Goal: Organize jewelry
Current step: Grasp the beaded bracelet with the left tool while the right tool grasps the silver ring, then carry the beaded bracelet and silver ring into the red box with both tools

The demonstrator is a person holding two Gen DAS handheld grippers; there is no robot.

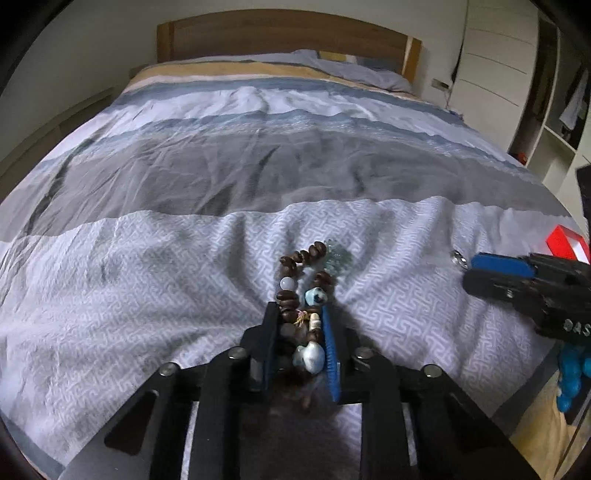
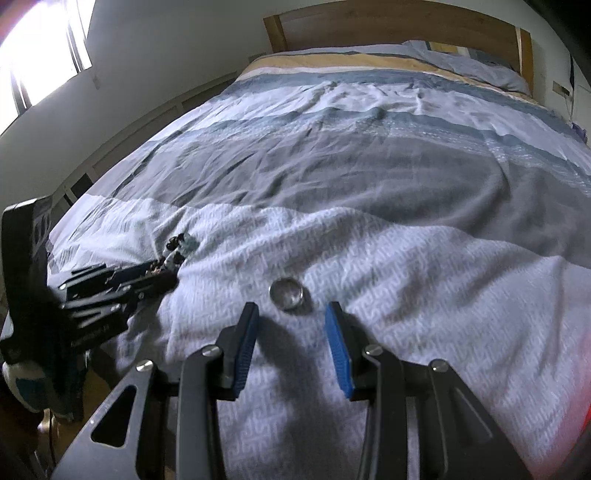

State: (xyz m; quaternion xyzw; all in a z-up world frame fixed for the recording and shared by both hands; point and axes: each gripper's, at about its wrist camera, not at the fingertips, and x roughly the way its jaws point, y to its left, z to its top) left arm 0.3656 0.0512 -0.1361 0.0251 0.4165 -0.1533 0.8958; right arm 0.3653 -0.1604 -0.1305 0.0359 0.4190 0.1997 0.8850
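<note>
Bedding [image 1: 155, 266] is soft and rumpled, so things sink. Left hand-held gripper [image 1: 299, 314] pinches the bead bracelet [image 1: 301, 291], far loop resting on the quilt — lifting may snag. Right hand-held gripper [image 2: 291, 314], spread, flanks the silver ring [image 2: 287, 293] — closing could bury it.

Bracelet [image 1: 301, 295] at lower centre of the left view was strung from matt brown wooden-looking beads plus a few glossy glazed ones. Ring [image 2: 287, 293] looked like polished shiny metal. Bedspread [image 1: 147, 288] was woven cloth, textured, crumpled. Headboard [image 1: 280, 35] at the top was smooth wood.
</note>
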